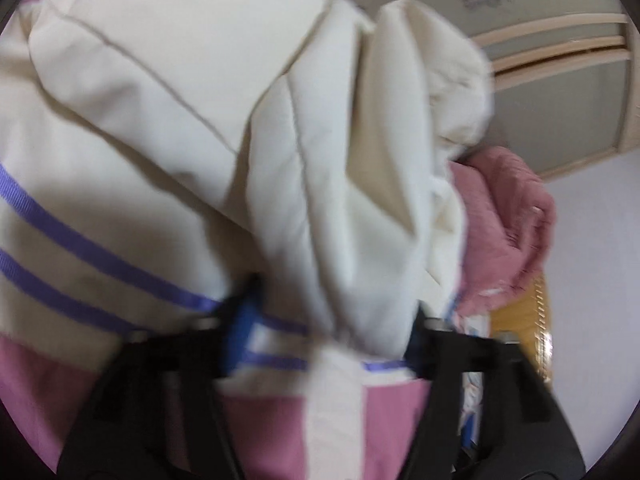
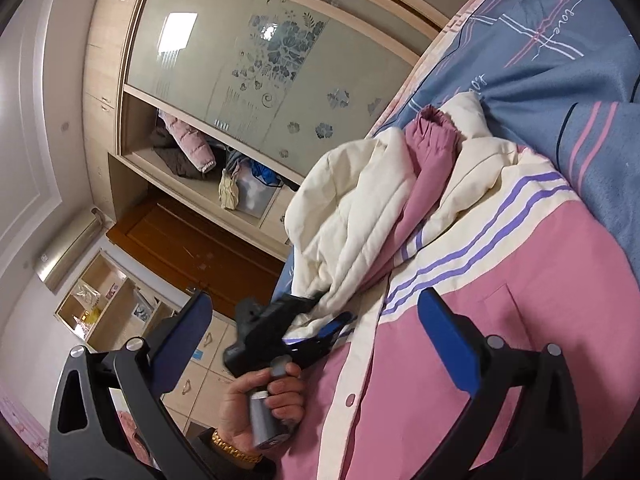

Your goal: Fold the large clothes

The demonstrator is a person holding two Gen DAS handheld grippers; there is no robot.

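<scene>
one padded jacket (image 2: 460, 320), pink body with cream placket, cream quilted lining and purple stripes, lying on the bed (image 2: 560, 92) under a blue-grey cover with pink and white lines, its cream lining heaped toward the far left edge. one pink elastic-cuffed sleeve (image 2: 432, 136) lying over the heap. one left gripper (image 1: 320, 328), black with blue pads, held in the person's hand (image 2: 260, 408); its jaws stand apart with a fold of cream lining bunched between them, not visibly clamped. one right gripper (image 2: 316, 320), black with blue pads, jaws wide open and holding nothing, over the near pink front panel. one gold bracelet (image 2: 236, 450) at the wrist. one wardrobe (image 2: 240, 80) with frosted flowered doors, far left. risks, judged: the loose fold may slip out of the left jaws if they lift before closing; the slick bulky padding may spring back open; a grip on lining alone could drag the heap crooked rather than fold it.
</scene>
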